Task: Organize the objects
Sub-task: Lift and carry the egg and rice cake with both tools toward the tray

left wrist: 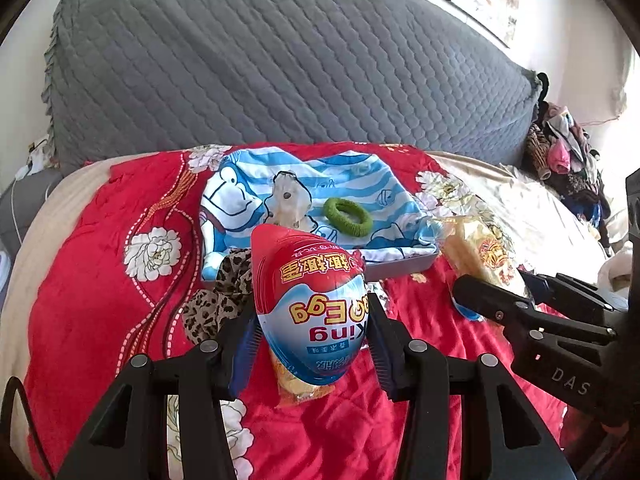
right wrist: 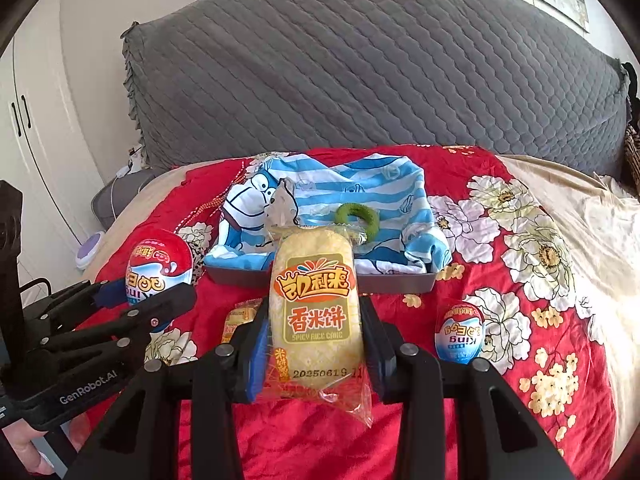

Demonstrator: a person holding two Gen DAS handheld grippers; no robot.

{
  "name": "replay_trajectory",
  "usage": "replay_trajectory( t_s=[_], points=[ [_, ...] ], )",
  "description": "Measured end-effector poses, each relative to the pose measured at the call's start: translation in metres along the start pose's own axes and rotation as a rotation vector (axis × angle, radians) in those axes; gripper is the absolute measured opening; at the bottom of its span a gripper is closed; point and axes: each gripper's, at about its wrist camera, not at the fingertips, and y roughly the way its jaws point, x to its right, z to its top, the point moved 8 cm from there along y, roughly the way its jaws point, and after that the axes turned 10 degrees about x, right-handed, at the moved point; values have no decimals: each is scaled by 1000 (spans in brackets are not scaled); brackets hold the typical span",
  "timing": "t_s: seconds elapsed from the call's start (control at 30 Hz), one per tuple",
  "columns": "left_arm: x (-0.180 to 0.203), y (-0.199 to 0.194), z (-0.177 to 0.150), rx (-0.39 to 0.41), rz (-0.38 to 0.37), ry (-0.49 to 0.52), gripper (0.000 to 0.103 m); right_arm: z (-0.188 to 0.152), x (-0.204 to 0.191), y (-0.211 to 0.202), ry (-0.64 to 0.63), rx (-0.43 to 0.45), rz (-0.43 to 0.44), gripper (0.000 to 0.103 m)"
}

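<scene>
Red flowered bedding (right wrist: 460,380) covers the bed before a grey quilted headboard (right wrist: 360,72). Angled downward, the left gripper (left wrist: 312,328) clamps a toy egg (left wrist: 310,304), raised above the bedding; the right gripper (right wrist: 316,344) clamps a rice cake packet (right wrist: 314,308). Just beyond them sits a grey tray (right wrist: 320,280) lined with blue striped cloth (right wrist: 380,196), holding one green ring (right wrist: 354,216). A second egg (right wrist: 460,332) lies at right, another small packet (right wrist: 240,316) at left: two eggs, two packets.

Two King Egg toy eggs (right wrist: 158,276) (right wrist: 460,334), two rice cake packets (right wrist: 316,312) (right wrist: 240,316), one green ring (right wrist: 356,216), one grey tray (right wrist: 320,280)
</scene>
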Motion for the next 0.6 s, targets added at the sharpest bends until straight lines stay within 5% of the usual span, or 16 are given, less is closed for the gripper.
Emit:
replay_trajectory(
  t_s=[0.6],
  points=[
    [0,28,10,-7,11,-6,51,15,-1,22,-5,2,3,41]
  ],
)
